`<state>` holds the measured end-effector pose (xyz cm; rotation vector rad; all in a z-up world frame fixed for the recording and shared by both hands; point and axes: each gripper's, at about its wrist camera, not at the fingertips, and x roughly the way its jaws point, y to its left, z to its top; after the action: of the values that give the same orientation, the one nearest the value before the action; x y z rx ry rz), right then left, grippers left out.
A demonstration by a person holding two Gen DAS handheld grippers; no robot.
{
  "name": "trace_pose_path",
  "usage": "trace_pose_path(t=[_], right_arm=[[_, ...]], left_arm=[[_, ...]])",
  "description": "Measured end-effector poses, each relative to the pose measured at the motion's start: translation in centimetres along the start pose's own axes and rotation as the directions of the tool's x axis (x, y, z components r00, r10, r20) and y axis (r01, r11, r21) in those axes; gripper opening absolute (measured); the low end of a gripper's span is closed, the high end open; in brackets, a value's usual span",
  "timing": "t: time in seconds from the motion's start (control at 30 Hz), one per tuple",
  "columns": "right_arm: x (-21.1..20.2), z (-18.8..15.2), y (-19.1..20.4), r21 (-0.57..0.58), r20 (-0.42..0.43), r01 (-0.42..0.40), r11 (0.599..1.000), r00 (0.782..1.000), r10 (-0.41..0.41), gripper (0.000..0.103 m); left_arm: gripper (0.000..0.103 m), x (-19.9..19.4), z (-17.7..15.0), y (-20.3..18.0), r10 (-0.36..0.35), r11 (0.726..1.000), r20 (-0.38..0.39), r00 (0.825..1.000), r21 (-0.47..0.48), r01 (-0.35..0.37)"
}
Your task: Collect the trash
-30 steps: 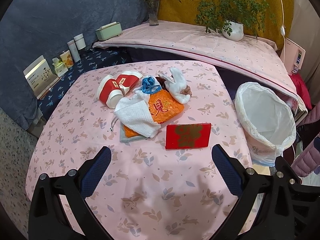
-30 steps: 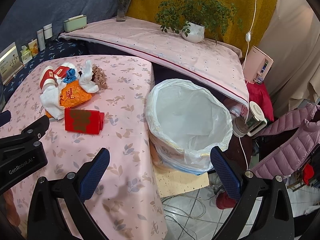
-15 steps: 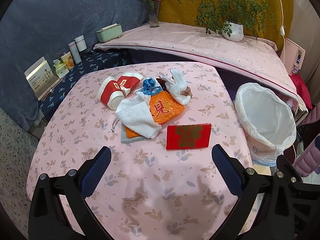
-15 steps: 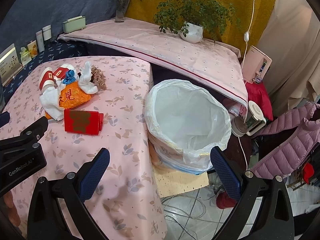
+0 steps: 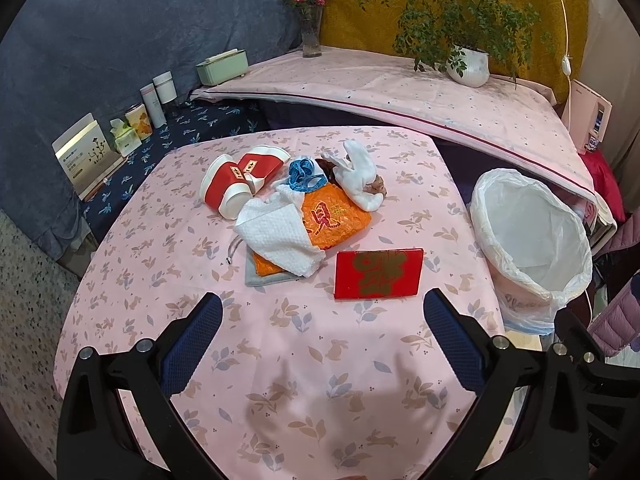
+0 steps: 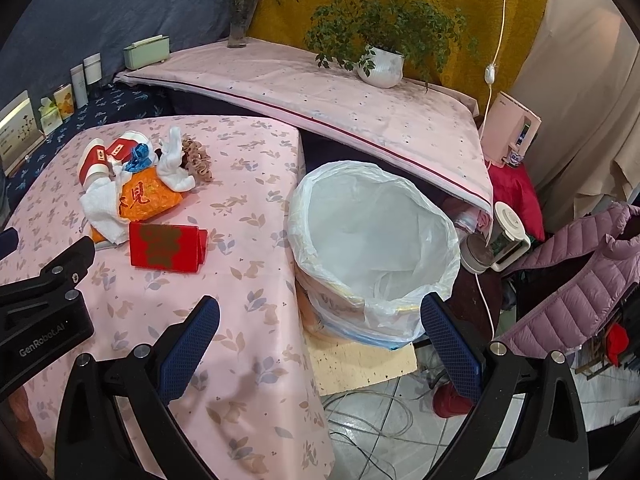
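A heap of trash lies mid-table: a red card with gold print (image 5: 379, 274) (image 6: 165, 247) nearest me, an orange packet (image 5: 335, 219) (image 6: 149, 198), a white paper towel (image 5: 280, 238) (image 6: 101, 202), two red-and-white paper cups (image 5: 237, 179) (image 6: 96, 156), a blue wrapper (image 5: 304, 174), a white crumpled cloth (image 5: 358, 174) (image 6: 174, 164) and a brown scrunchie (image 6: 196, 156). A bin lined with a white bag (image 5: 528, 236) (image 6: 374, 240) stands off the table's right edge. My left gripper (image 5: 322, 336) hangs open short of the card. My right gripper (image 6: 320, 338) is open above the table edge and bin.
The pink floral tablecloth (image 5: 280, 360) covers the table. A raised pink-covered shelf (image 5: 400, 88) behind holds a potted plant (image 5: 468, 64), a flower vase (image 5: 311, 36) and a green box (image 5: 221, 66). Small containers (image 5: 158, 98) line the left. A purple jacket (image 6: 580, 272) and cables (image 6: 380, 412) lie right.
Both views have drifted slightly, with the trash heap and bin sitting a little lower in frame. Nothing on the table has moved and both grippers stay open.
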<state>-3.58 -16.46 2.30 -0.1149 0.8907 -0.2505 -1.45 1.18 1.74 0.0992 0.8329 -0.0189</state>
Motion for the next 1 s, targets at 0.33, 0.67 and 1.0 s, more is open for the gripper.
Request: trace_pose_path(t=[0.33, 0.67, 1.0], right_arm=[[-0.22, -0.07, 0.12, -0.001, 0.007, 0.003, 1.0, 1.0, -0.003, 0.096], [-0.62, 0.0, 0.24, 0.01, 0.021, 0.018, 1.0, 1.0, -0.018, 0.096], [-0.78, 0.02, 0.32, 0.021, 0.036, 0.026, 0.999, 0.999, -0.026, 0.096]], left_arm=[[0.096, -0.23, -0.18, 0.15, -0.005, 1.0, -0.006, 1.0, -0.003, 0.005], [0.096, -0.18, -0.21, 0.14, -0.012, 1.0, -0.009, 1.0, -0.002, 0.012], [0.096, -0.14, 0.02, -0.19, -0.022, 1.0, -0.004, 1.0, -0.007, 0.022]])
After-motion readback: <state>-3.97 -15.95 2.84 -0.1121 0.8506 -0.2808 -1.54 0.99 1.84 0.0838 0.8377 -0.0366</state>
